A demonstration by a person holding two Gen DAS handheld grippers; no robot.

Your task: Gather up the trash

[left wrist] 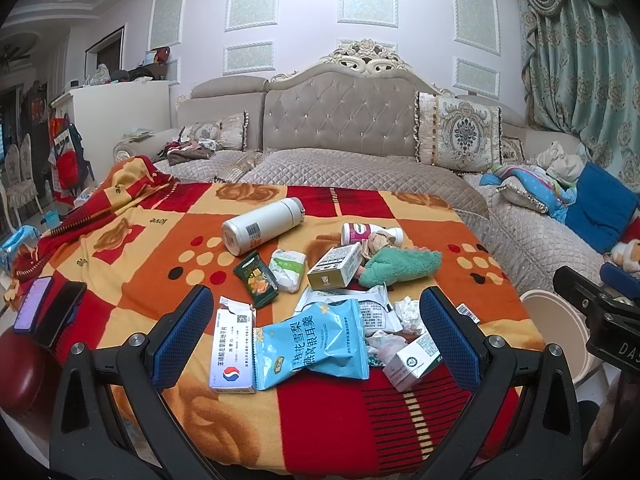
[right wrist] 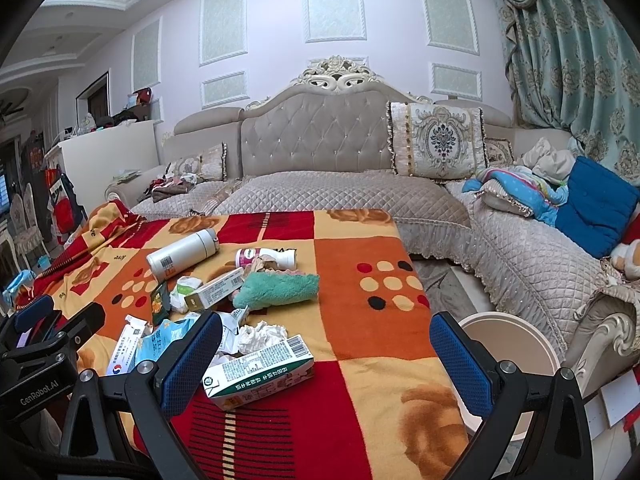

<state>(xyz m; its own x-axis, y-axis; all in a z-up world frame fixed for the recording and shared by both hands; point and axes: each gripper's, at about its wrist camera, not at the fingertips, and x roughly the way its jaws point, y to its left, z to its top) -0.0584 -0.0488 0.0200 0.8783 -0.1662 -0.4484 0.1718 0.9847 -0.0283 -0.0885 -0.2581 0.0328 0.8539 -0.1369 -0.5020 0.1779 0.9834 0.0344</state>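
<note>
Between the blue pads of the left gripper [left wrist: 316,344], which are held wide apart with nothing pinched, a light blue snack bag [left wrist: 316,344] is seen lying flat on the bright blanket [left wrist: 320,420]. Just inside the left pad a white medicine box [left wrist: 233,354] is found, and close to the right pad a small white carton [left wrist: 412,360] and a crumpled tissue [left wrist: 410,312] are piled. Farther ahead of this gripper a white bottle [left wrist: 262,226] is laid on its side, with a dark green packet [left wrist: 256,280], a tan box [left wrist: 335,266] and a green cloth [left wrist: 400,266] near it. The left gripper is held low and level over the near edge of the blanket. The right gripper [right wrist: 326,364] is held the same way, low and level, with its pads also spread wide and nothing between them but bare blanket. A milk carton [right wrist: 258,376] is seen touching or almost touching its left pad. Behind its right pad, past the blanket's edge, a round cream bin [right wrist: 508,356] is standing on the floor. Open blanket is left ahead of the right gripper, and the trash pile is kept to its left side.
</note>
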